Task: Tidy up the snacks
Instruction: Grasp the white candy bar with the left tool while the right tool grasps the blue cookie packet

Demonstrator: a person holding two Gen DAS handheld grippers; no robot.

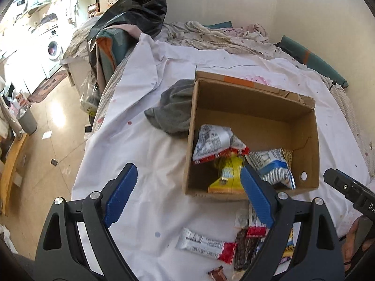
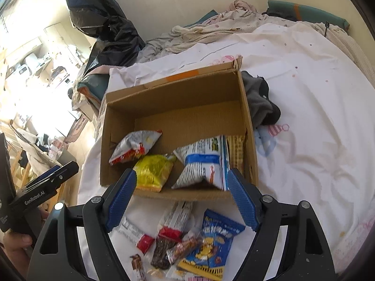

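Left gripper (image 1: 189,192) is held wide, nothing between the jaws, over the sheet (image 1: 145,154) beside the box (image 1: 255,107). Four packets are seen inside the box: red-white (image 2: 134,146), yellow (image 2: 152,169), blue-white (image 2: 206,164), brown (image 2: 236,148). Loose snacks (image 2: 187,241) are left on the sheet before the box. Right gripper (image 2: 181,195) is spread wide, empty, above them.

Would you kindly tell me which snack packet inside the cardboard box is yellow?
The yellow crinkled packet at the box's near wall, between the red-and-silver packet and the blue-and-white packet.
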